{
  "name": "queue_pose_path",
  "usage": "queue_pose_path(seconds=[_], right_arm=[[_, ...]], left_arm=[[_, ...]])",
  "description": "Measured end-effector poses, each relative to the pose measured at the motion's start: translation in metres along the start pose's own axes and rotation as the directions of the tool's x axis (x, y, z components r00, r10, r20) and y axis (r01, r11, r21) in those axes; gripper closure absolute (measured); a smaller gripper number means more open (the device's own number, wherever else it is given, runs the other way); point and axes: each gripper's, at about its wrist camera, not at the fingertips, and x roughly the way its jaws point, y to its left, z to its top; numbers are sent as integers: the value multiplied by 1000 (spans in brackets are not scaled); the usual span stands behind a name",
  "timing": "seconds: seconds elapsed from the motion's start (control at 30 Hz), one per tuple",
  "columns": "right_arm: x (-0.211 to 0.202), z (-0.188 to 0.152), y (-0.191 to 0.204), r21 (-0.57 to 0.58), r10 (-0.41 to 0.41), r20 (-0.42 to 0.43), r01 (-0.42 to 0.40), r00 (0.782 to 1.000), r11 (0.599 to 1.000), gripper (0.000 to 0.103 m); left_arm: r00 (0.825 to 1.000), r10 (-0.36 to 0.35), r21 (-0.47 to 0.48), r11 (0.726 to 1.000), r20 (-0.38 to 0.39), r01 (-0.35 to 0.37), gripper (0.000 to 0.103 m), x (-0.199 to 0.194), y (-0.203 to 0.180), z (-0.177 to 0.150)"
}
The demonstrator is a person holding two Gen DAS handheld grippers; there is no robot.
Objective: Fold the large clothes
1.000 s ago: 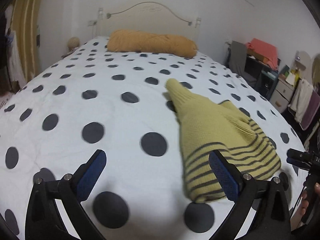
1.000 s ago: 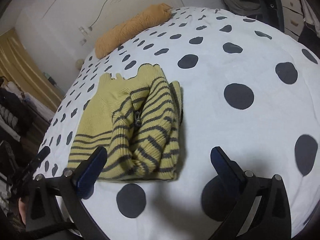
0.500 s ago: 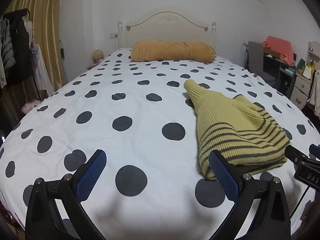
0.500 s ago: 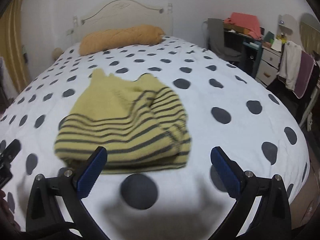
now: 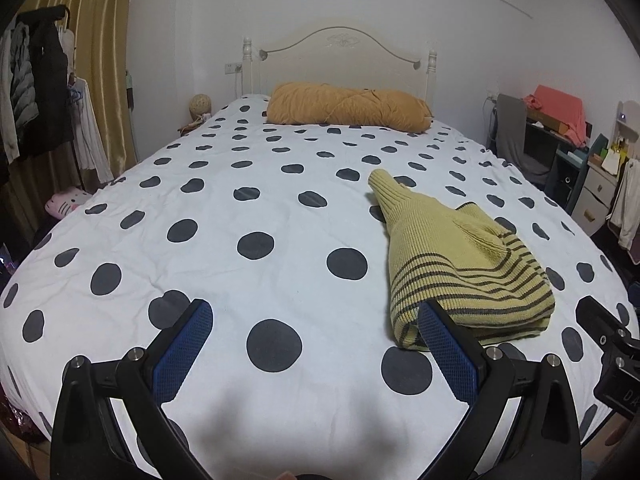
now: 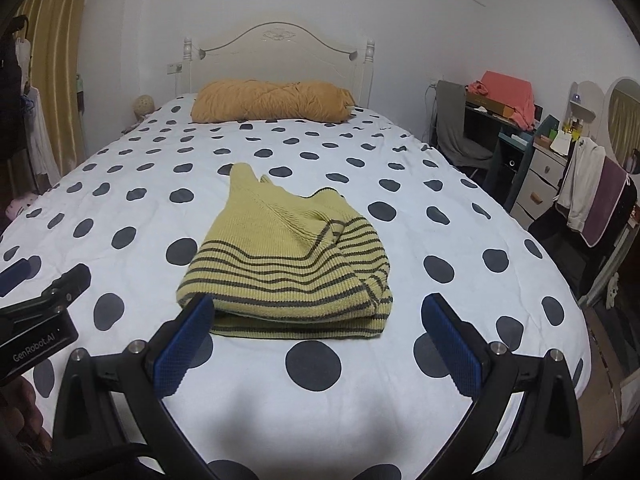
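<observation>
A yellow-green knit sweater [image 6: 288,256] with dark stripes lies folded into a compact bundle on the polka-dot bedspread [image 6: 400,400], one sleeve end pointing toward the headboard. In the left wrist view the sweater [image 5: 460,264] sits to the right of centre. My left gripper [image 5: 316,344] hovers open over bare bedspread [image 5: 240,300], its right pad next to the sweater's near corner. My right gripper [image 6: 316,336] is open, held just in front of the sweater's near edge, with nothing between its blue pads. Each gripper shows at the edge of the other's view.
An orange bolster [image 5: 348,108] lies by the white headboard [image 6: 280,52]. Right of the bed stand a chair [image 6: 456,128], a cluttered desk [image 6: 508,120] and drawers [image 6: 540,184]. Hanging clothes [image 5: 36,88] and curtains are on the left. A plush toy [image 5: 66,204] sits beside the bed.
Both grippers have pulled back and up from the sweater, so the whole bed now shows. The sweater stays folded on the bed. Both stayed open.
</observation>
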Motion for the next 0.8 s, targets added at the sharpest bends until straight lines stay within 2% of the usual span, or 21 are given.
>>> queue_pose_path(seconds=[0.33, 0.8], right_arm=[[-5, -4, 6, -5, 9, -12, -9, 1000, 1000, 0], [-6, -11, 5, -3, 14, -14, -14, 1000, 1000, 0]], left_arm=[[999, -17, 73, 997, -29, 19, 0, -7, -13, -5], [999, -25, 85, 996, -43, 29, 0, -11, -20, -7]])
